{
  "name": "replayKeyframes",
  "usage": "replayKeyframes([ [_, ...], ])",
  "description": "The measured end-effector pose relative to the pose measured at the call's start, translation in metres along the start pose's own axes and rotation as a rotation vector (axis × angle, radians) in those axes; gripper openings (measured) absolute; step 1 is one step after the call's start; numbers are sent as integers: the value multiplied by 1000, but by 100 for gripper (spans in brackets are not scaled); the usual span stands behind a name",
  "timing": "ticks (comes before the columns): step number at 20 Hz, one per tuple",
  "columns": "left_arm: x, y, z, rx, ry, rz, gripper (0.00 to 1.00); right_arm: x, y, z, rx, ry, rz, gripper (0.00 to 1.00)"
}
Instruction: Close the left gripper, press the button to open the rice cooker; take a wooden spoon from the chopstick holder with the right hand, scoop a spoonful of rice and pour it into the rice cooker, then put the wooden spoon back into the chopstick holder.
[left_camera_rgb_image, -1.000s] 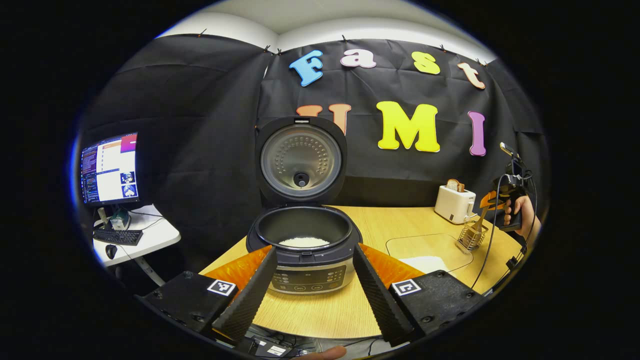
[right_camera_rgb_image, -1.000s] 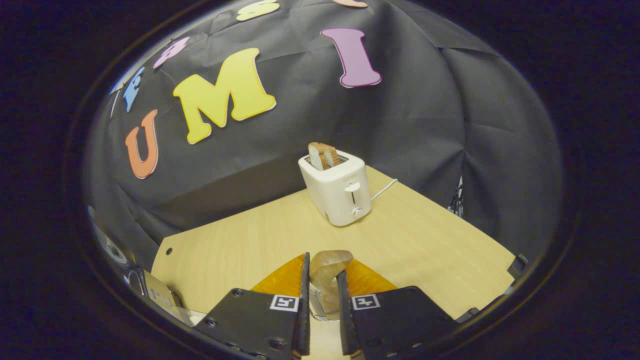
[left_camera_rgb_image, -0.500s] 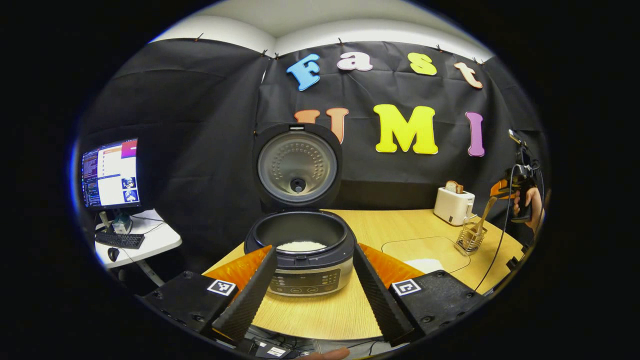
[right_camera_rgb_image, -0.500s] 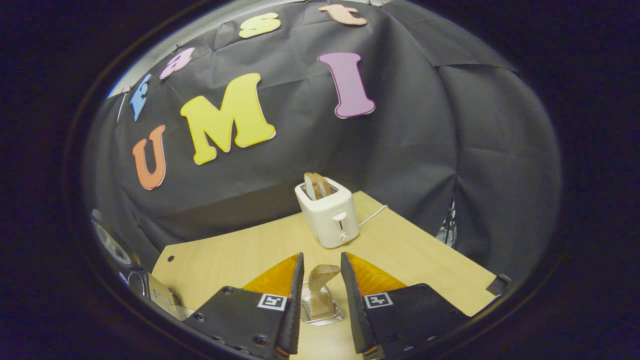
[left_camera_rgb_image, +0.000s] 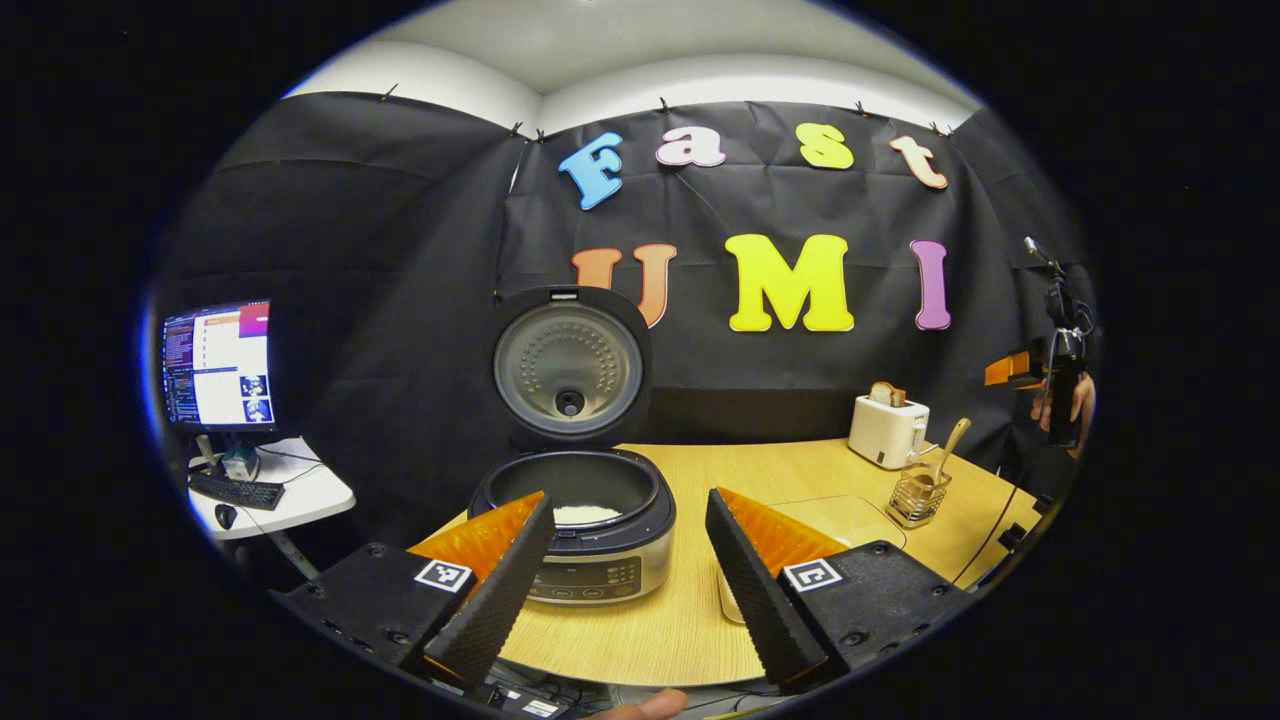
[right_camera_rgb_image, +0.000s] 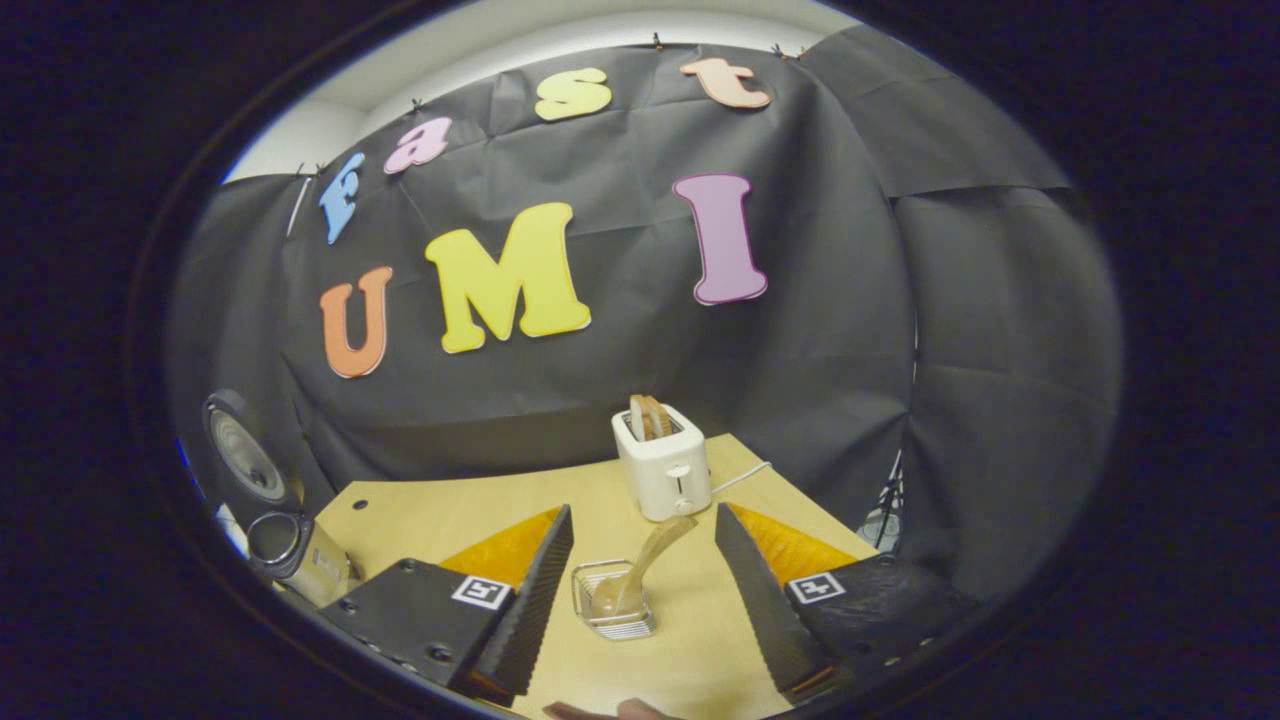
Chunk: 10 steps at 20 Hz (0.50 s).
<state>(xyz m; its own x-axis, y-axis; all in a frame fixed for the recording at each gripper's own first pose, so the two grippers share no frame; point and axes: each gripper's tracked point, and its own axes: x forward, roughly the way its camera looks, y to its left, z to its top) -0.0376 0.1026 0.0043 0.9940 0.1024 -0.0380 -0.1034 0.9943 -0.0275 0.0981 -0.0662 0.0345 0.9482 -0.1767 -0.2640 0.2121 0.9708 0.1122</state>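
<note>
**A:** Where's the right claw (right_camera_rgb_image: 640, 585) vs the spoon?

**B:** Fingers spread wide, holding nothing. Wooden spoon (right_camera_rgb_image: 640, 575) sits in the chopstick holder (right_camera_rgb_image: 612, 602), between the two fingers but below and ahead of them, not touching either. It leans, with its upper end tilted toward the right finger. The holder is a wire basket standing on the surface (right_camera_rgb_image: 480, 515).

**A:** Anything past it?

**B:** A white toaster (right_camera_rgb_image: 663, 470) with bread in the slots, straight ahead of the claw, just beyond the holder. Rice cooker at the far left edge of the right gripper view.

**A:** Left claw?

**B:** Left claw (left_camera_rgb_image: 628, 565) also spread apart, empty. Rice cooker (left_camera_rgb_image: 580, 525) is dead ahead, close, its body partly behind the left finger. Lid (left_camera_rgb_image: 568, 362) stands upright and open, and white rice (left_camera_rgb_image: 586, 514) is visible in the pot. The control panel faces the claw.

**A:** Can you see the holder from that side?

**B:** Yes, ahead and well off to the right of the left claw, chopstick holder (left_camera_rgb_image: 918, 496) with the wooden spoon (left_camera_rgb_image: 943, 452) sticking up out of it, toaster (left_camera_rgb_image: 886, 430) just behind. The right claw (left_camera_rgb_image: 1010, 370) shows there too, held in a hand (left_camera_rgb_image: 1075, 405) up above the holder and further right, clear of the spoon.

**A:** Off the surface?

**B:** A monitor (left_camera_rgb_image: 218, 362) on a small side table, far left of the left claw.
</note>
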Motion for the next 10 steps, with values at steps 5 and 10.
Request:
replayKeyframes([
  [5, -4, 2, 19, -19, -1, 29, 98, -35, -17, 3, -32, -76, 3, 91],
  [10, 5, 20, 69, -86, -72, 38, 98, -61, -36, -2, 39, -101, -12, 91],
])
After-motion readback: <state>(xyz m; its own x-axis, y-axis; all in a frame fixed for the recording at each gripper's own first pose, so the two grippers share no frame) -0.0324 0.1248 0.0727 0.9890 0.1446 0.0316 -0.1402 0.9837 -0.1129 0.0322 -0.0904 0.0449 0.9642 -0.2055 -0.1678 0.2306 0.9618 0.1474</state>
